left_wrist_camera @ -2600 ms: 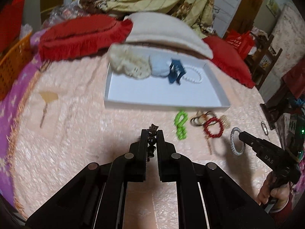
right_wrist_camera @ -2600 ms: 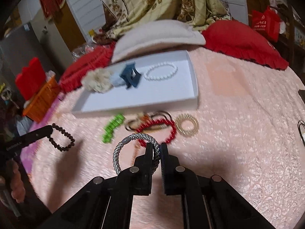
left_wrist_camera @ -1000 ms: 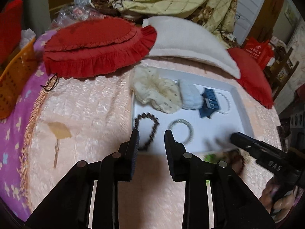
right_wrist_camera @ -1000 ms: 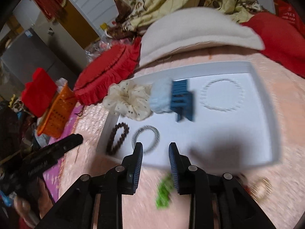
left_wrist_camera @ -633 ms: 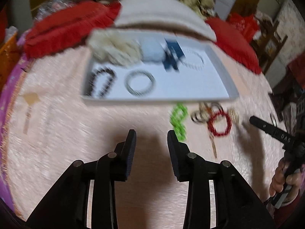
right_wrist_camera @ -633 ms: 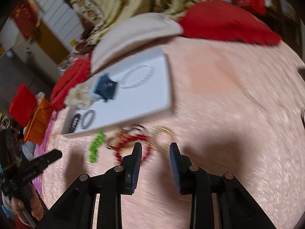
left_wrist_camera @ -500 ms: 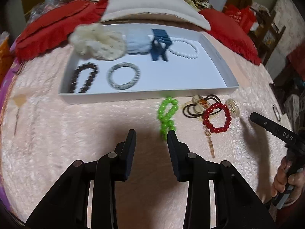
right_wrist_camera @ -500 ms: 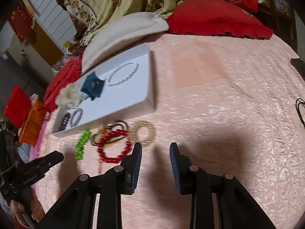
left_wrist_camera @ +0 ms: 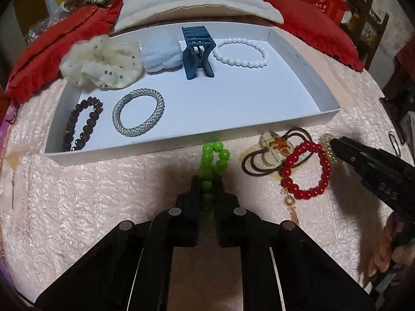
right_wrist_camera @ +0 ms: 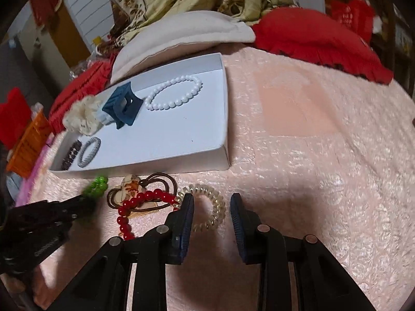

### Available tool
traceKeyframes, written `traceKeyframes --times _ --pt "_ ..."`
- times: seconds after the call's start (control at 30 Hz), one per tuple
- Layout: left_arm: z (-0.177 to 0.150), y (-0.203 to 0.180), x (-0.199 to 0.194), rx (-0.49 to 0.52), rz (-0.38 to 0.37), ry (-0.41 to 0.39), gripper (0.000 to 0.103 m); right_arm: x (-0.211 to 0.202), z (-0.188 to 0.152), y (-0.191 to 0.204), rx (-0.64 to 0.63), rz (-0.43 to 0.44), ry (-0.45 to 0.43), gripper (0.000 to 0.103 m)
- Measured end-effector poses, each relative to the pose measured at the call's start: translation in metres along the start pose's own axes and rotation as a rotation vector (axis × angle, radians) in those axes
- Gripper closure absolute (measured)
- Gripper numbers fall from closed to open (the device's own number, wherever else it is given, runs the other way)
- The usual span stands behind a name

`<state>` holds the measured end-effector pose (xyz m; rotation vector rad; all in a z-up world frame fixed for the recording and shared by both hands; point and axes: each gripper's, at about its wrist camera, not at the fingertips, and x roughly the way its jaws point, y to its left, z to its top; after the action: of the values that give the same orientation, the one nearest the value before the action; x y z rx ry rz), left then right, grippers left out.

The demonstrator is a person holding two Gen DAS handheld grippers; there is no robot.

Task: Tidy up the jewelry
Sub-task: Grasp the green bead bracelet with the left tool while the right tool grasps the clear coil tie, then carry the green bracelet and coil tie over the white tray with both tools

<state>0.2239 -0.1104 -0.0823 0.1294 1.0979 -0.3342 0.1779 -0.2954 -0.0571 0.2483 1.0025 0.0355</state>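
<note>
A white tray (left_wrist_camera: pixel 298 59) holds a cream scrunchie (left_wrist_camera: pixel 101 61), a light blue scrunchie (left_wrist_camera: pixel 160 51), a blue claw clip (left_wrist_camera: pixel 197 51), a white bead bracelet (left_wrist_camera: pixel 240 51), a dark bead bracelet (left_wrist_camera: pixel 81 123) and a grey woven band (left_wrist_camera: pixel 137 115). In front of the tray lie a green bead bracelet (left_wrist_camera: pixel 212 160), a brown hair tie with a charm (left_wrist_camera: pixel 275 150), a red bead bracelet (left_wrist_camera: pixel 306 171) and a clear spiral hair tie (right_wrist_camera: pixel 210 207). My left gripper (left_wrist_camera: pixel 207 184) is shut on the green bracelet. My right gripper (right_wrist_camera: pixel 211 202) is open, its jaws either side of the spiral tie.
Red cushions (left_wrist_camera: pixel 311 23) and a cream pillow (left_wrist_camera: pixel 192 0) lie behind the tray on the pink quilted cover (right_wrist_camera: pixel 324 155). An orange basket (right_wrist_camera: pixel 28 142) stands at the far left. A paper clip (left_wrist_camera: pixel 394 140) lies at the right edge.
Both grippers let go of the dark bracelet and grey band in the tray, then pulled back. My left gripper has closed on the green bracelet; my right gripper has come down over the spiral tie.
</note>
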Motion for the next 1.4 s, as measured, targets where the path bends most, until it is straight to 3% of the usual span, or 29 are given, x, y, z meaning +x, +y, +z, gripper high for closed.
traceKeyframes --times 0.1,0.4,0.57,0.87,1.03,1.4 --pt "-0.004 0.007 -0.014 -0.023 -0.010 -0.024 0.095 0.001 0.000 0.001 -0.008 -0.016 0.002 0.094" --pt "-0.015 0.027 -0.076 -0.065 -0.075 -0.101 0.095 -0.027 -0.003 -0.007 0.056 0.040 -0.024 0.094" --pt "-0.012 0.033 -0.107 -0.090 -0.076 -0.150 0.095 -0.052 -0.002 0.000 0.049 0.067 -0.057 0.094" --pt "0.019 0.040 -0.125 -0.129 -0.135 -0.173 0.095 -0.057 0.029 0.031 0.040 0.148 -0.064 0.094" --pt "0.043 0.034 -0.105 -0.130 -0.141 -0.151 0.095 -0.038 0.050 0.049 0.000 0.121 -0.048 0.094" --pt "0.084 0.032 -0.005 -0.142 -0.098 -0.011 0.095 0.035 0.074 0.046 0.038 0.138 0.057 0.094"
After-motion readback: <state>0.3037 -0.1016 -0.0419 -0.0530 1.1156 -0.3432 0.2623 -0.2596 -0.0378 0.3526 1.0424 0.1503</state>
